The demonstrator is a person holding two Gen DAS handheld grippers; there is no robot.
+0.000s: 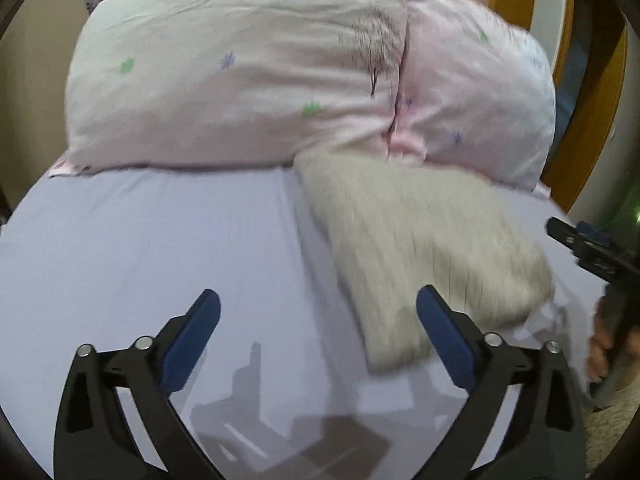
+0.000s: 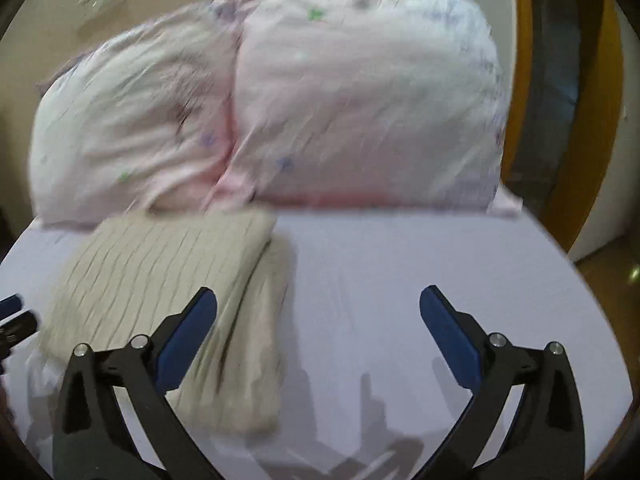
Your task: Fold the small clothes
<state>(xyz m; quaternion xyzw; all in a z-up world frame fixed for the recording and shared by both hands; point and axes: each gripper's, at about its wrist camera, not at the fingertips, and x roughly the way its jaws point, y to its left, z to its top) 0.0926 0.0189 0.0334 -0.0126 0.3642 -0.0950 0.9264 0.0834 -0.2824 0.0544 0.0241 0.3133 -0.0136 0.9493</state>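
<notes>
A beige ribbed knit garment (image 1: pixel 424 248) lies folded on the lavender bed sheet (image 1: pixel 160 240), its far end against the pillows. My left gripper (image 1: pixel 318 304) is open and empty above the sheet, its right finger over the garment's near corner. In the right wrist view the garment (image 2: pixel 160 292) lies at the left. My right gripper (image 2: pixel 318 302) is open and empty, its left finger over the garment's right edge. The right gripper also shows at the right edge of the left wrist view (image 1: pixel 588 248). Both views are motion-blurred.
Two pink flowered pillows (image 1: pixel 240 68) (image 1: pixel 476 100) stand along the head of the bed. A wooden bed frame (image 1: pixel 592 120) curves at the right. The left gripper's tip shows at the left edge of the right wrist view (image 2: pixel 14 316). Sheet (image 2: pixel 400 280) extends right of the garment.
</notes>
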